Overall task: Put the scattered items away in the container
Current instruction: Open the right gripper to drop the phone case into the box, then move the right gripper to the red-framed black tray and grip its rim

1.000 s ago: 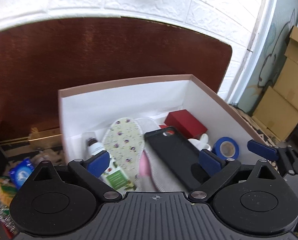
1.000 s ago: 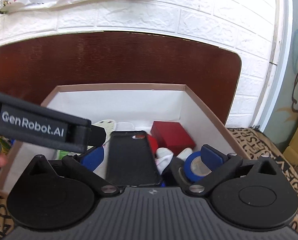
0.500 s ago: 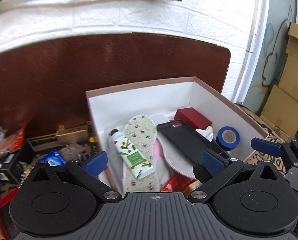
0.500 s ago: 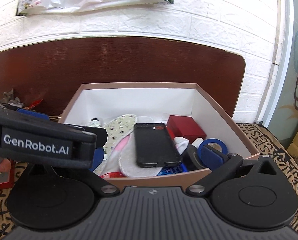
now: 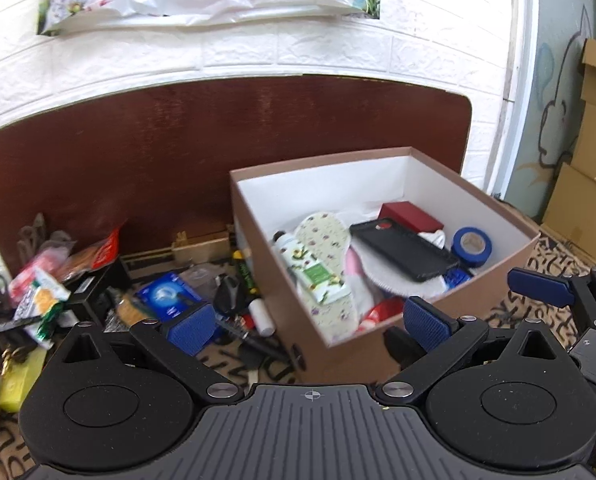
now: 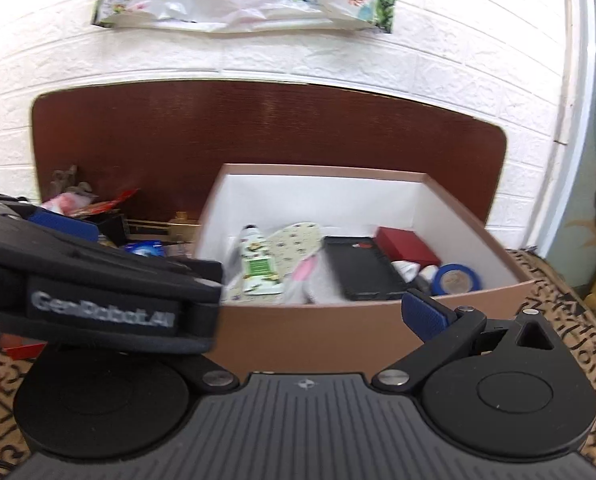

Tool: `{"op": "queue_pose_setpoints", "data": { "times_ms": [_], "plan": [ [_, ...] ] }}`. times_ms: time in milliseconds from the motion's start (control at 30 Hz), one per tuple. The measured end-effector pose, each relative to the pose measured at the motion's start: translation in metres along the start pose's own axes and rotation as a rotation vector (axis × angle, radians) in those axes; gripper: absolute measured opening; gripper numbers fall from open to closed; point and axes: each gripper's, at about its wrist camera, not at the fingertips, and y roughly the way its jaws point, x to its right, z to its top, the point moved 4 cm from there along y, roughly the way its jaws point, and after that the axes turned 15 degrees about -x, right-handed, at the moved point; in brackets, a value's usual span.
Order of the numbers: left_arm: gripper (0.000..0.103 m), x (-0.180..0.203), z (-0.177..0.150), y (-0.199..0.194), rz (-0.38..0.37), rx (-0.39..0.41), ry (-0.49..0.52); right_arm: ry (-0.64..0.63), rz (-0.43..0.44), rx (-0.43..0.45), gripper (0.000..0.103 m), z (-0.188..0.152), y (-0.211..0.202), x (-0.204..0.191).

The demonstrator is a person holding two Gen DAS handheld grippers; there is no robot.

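The brown box (image 5: 318, 165) with a white inside stands right of centre on the patterned cloth. In it lie a green-labelled tube (image 5: 312, 270), a floral insole (image 5: 322, 230), a black phone case (image 5: 406, 250), a red box (image 5: 412, 216) and a blue tape roll (image 5: 472, 242). My left gripper (image 5: 310, 325) hangs open and empty in front of the box's near left corner. My right gripper (image 6: 310, 316) is open before the box's front wall (image 6: 318, 332). Its left finger is hidden behind the left tool's housing (image 6: 98, 300).
Loose items crowd the cloth left of the box: a blue packet (image 5: 168, 292), a red snack bag (image 5: 100, 250), a black block (image 5: 94, 292), a marker (image 5: 245, 274) and a yellow-green pack (image 5: 18, 380). A dark wooden board (image 5: 178, 152) stands behind. Cardboard boxes (image 5: 594, 152) are stacked at far right.
Both grippers have drawn back and up out of the box. The left one has swung leftward, so the clutter beside the box has come into view. The box contents have not moved.
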Motion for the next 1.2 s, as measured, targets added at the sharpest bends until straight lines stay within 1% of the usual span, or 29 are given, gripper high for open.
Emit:
{"op": "queue_pose_setpoints", "data": {
  "times_ms": [67, 133, 233, 333, 467, 567, 667, 800, 900, 967, 1033, 1100, 1133, 1200],
  "plan": [
    [0.103, -0.005, -0.007, -0.002, -0.025, -0.023, -0.031, 0.001, 0.027, 0.003, 0.103, -0.003, -0.004, -0.009],
    [0.103, -0.012, -0.016, -0.005, -0.032, -0.035, -0.062, -0.010, 0.043, 0.004, 0.103, -0.005, -0.006, -0.020],
    [0.103, -0.023, -0.026, -0.010, -0.018, -0.042, -0.090, -0.042, 0.048, 0.004, 0.103, -0.009, -0.008, -0.035],
    [0.103, -0.036, -0.036, -0.015, -0.010, -0.052, -0.120, -0.056, 0.072, -0.004, 0.103, -0.012, -0.008, -0.048],
    [0.103, -0.053, -0.047, -0.021, 0.012, -0.055, -0.148, -0.069, 0.116, -0.018, 0.103, -0.016, -0.008, -0.067],
    [0.103, -0.068, -0.060, -0.026, 0.018, -0.059, -0.173, -0.093, 0.171, -0.032, 0.103, -0.022, -0.008, -0.083],
    [0.103, -0.087, -0.071, -0.028, 0.024, -0.088, -0.230, -0.128, 0.208, -0.042, 0.103, -0.027, -0.006, -0.101],
    [0.103, -0.112, -0.086, -0.030, 0.053, -0.096, -0.291, -0.148, 0.232, -0.062, 0.103, -0.031, 0.002, -0.117],
    [0.103, -0.133, -0.096, -0.029, 0.018, -0.120, -0.358, -0.152, 0.273, -0.085, 0.103, -0.034, 0.009, -0.127],
    [0.103, -0.149, -0.101, -0.028, -0.007, -0.132, -0.418, -0.156, 0.278, -0.094, 0.103, -0.035, 0.015, -0.134],
    [0.103, -0.164, -0.104, -0.029, -0.050, -0.126, -0.481, -0.171, 0.267, -0.100, 0.103, -0.037, 0.020, -0.141],
    [0.103, -0.176, -0.107, -0.029, -0.073, -0.116, -0.531, -0.190, 0.267, -0.104, 0.102, -0.037, 0.024, -0.148],
    [0.103, -0.182, -0.107, -0.028, -0.061, -0.112, -0.544, -0.197, 0.267, -0.104, 0.102, -0.037, 0.025, -0.150],
    [0.100, -0.193, -0.108, -0.024, -0.007, -0.113, -0.555, -0.206, 0.261, -0.096, 0.101, -0.036, 0.029, -0.155]
  ]
}}
